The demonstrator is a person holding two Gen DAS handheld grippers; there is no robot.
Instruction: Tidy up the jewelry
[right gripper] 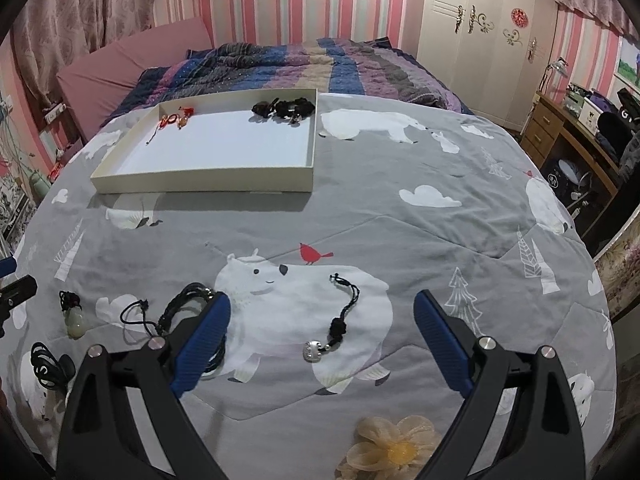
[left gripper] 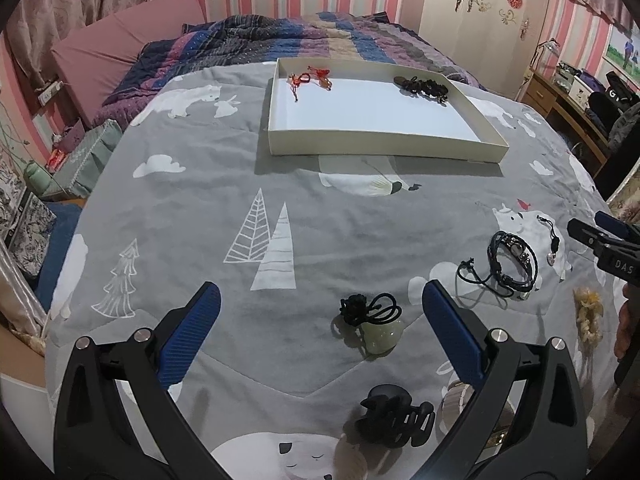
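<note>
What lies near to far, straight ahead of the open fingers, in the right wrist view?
Cream fabric flower → black cord charm with silver pendant → red bird print → white tray → striped quilt.

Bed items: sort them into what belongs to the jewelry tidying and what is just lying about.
For the job:
shallow white cardboard tray
pale green jade pendant on black cord
black braided bracelet
silver charm on black cord

Lying about:
grey polar-bear quilt
striped purple blanket

A home bedroom: quilted bed (left gripper: 320, 208), wardrobe (right gripper: 492, 40), curtains (left gripper: 80, 8), striped wallpaper (right gripper: 256, 4).
</note>
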